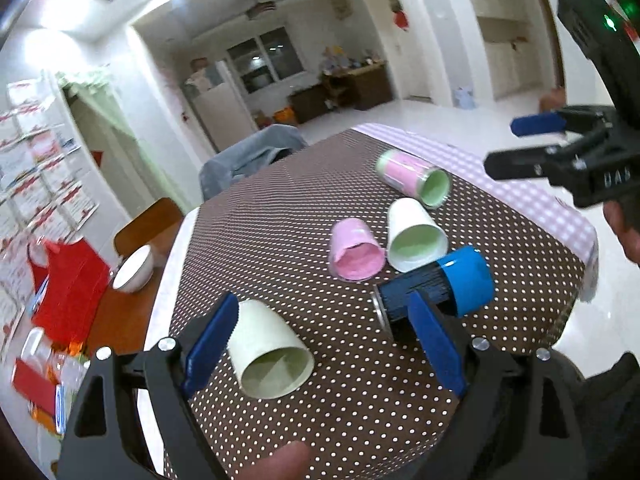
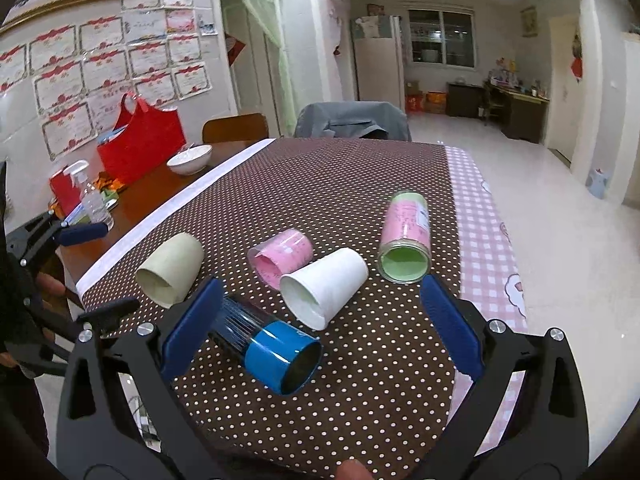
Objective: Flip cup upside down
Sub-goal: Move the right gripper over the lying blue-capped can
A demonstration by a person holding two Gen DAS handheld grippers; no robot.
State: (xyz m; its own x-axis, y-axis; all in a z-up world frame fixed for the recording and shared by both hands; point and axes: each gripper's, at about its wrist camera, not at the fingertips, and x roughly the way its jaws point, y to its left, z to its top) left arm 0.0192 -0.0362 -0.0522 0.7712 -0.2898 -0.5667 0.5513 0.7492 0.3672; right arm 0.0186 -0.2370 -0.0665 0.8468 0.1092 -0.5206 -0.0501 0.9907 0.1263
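Note:
Several cups lie on their sides on the brown dotted tablecloth (image 1: 280,208). A pale green paper cup (image 1: 270,350) lies between the open fingers of my left gripper (image 1: 324,344), close to the left pad; it shows in the right wrist view (image 2: 170,274). A blue-and-black cup (image 1: 436,290) lies by the left gripper's right finger. In the right wrist view this cup (image 2: 268,342) lies between the open fingers of my right gripper (image 2: 320,320), near the left pad. A pink cup (image 2: 282,262), a white cup (image 2: 324,286) and a tall pink-and-green cup (image 2: 406,238) lie beyond. The right gripper (image 1: 516,146) is open in the left wrist view.
A white bowl (image 2: 190,158), a red bag (image 2: 140,146) and a plastic bottle (image 2: 94,196) stand on the wooden table at the left. A grey-covered chair (image 2: 354,120) is at the far edge. A pink checked cloth (image 2: 486,232) covers the right edge.

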